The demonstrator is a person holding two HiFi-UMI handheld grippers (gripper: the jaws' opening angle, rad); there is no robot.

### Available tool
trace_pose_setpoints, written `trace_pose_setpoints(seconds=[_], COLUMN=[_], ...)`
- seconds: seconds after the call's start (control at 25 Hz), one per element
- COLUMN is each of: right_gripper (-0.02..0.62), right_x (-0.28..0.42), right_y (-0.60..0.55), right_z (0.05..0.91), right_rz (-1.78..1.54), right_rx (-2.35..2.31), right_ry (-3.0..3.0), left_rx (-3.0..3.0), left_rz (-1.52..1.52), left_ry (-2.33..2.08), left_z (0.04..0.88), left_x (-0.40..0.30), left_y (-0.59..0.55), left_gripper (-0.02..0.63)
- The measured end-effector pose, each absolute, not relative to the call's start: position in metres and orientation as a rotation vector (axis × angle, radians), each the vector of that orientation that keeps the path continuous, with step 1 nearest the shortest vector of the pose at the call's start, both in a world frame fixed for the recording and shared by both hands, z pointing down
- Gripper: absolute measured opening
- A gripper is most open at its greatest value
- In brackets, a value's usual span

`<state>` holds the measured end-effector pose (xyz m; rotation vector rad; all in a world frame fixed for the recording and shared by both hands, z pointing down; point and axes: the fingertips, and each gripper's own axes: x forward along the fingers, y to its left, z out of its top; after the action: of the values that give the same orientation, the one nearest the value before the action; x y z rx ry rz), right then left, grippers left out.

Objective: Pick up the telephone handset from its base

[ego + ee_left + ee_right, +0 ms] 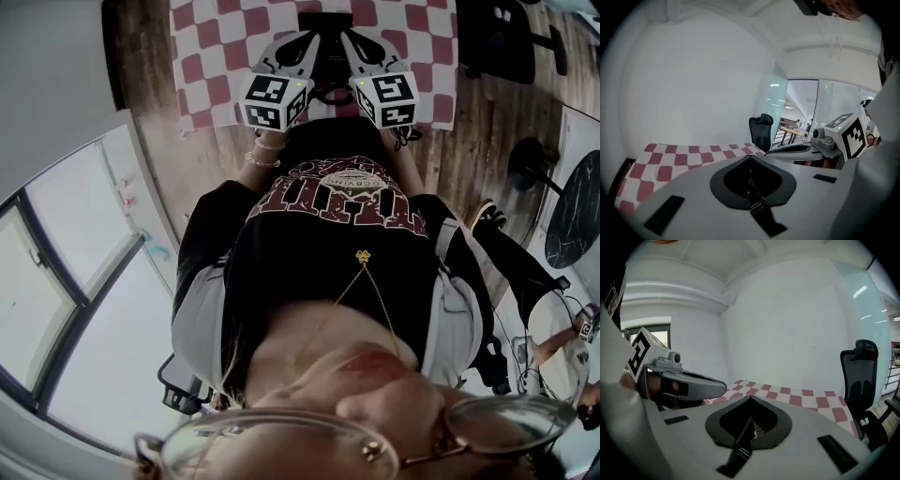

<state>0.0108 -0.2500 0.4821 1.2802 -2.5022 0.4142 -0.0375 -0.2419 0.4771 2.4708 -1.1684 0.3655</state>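
Left hand-held gripper (750,158) and right hand-held gripper (750,397) closed, empty; over checkered cloth (211,56).

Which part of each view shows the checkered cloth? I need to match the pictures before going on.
Head view: the checkered cloth lies at top centre, running to the upper edge.
Left gripper view: lower left, stretching toward the middle.
Right gripper view: centre right, just past the jaws.
Shared landmark: the black office chair, off the cloth's right end in all three views.
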Motion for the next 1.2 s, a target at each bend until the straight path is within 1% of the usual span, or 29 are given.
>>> trace_pose_setpoints(seconds=[0.36,0.72,1.2], right_gripper=[0.018,0.020,0.018], right_x=[0.009,0.017,0.010], right_y=[-0.249,-0.253,-0.243], right_z=[0.493,0.498,0.528], right_rz=[0.525,0.568,0.600], right_rx=[1.237,1.182,1.151], right_ry=[-2.491,-2.463,-2.423], left_rx=[2.427,2.405,2.354], left_rz=[0.388,0.408,0.440], left_ry=[-1.155,-1.136,-1.130], left_z=[0.492,0.504,0.530], left_x=[-0.044,-0.039,-0.047], left_y=[-0.239,-0.235,-0.228], left_gripper=[0.009,0.009,0.009])
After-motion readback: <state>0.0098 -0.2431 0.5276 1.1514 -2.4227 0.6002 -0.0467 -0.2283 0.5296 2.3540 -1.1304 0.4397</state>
